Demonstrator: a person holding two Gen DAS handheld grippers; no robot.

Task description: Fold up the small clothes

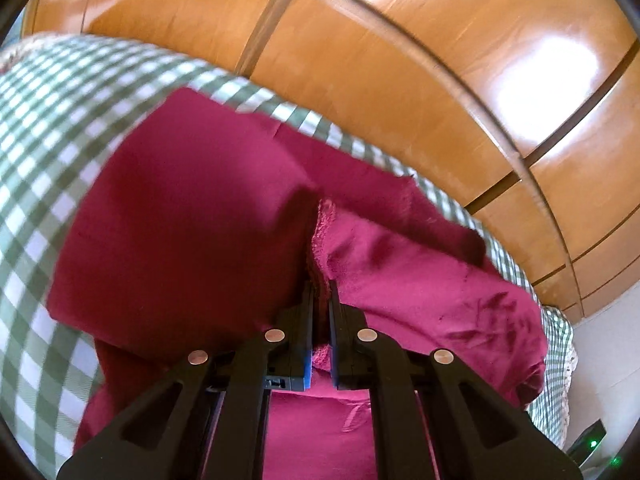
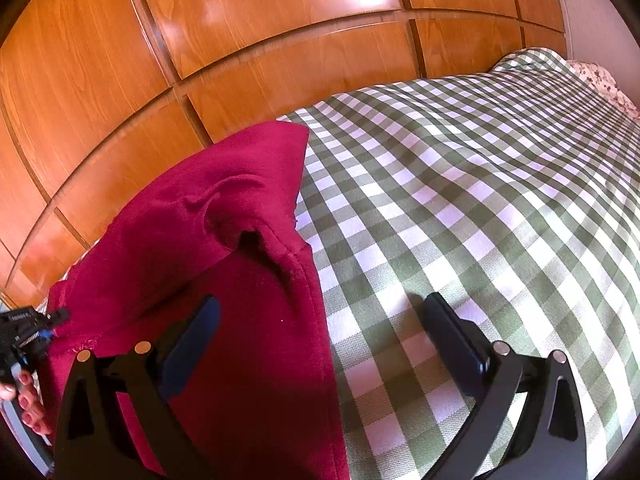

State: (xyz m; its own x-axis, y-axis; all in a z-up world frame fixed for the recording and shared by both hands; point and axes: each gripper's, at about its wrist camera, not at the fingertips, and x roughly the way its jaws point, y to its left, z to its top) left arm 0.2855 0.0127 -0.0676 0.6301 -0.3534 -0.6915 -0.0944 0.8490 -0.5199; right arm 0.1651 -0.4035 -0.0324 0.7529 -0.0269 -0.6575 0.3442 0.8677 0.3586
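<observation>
A crimson garment (image 1: 188,232) lies on the green-and-white checked bedcover (image 1: 48,128). My left gripper (image 1: 321,300) is shut on a bunched edge of the garment, lifting a fold whose fuzzy inner side faces up. In the right wrist view the same crimson garment (image 2: 224,280) fills the left side, partly doubled over on itself. My right gripper (image 2: 320,320) is open, its left finger (image 2: 192,340) over the cloth and its right finger (image 2: 456,336) over the bare bedcover (image 2: 480,200). The left gripper (image 2: 52,316) shows at the far left edge, pinching the garment's corner.
Glossy wooden wardrobe panels (image 1: 400,60) run close along the far side of the bed. A floral pillow (image 2: 600,80) sits at the bed's far right end. A person's hand (image 2: 28,404) shows at the left edge. A dark device with green lights (image 1: 592,448) sits at the lower right.
</observation>
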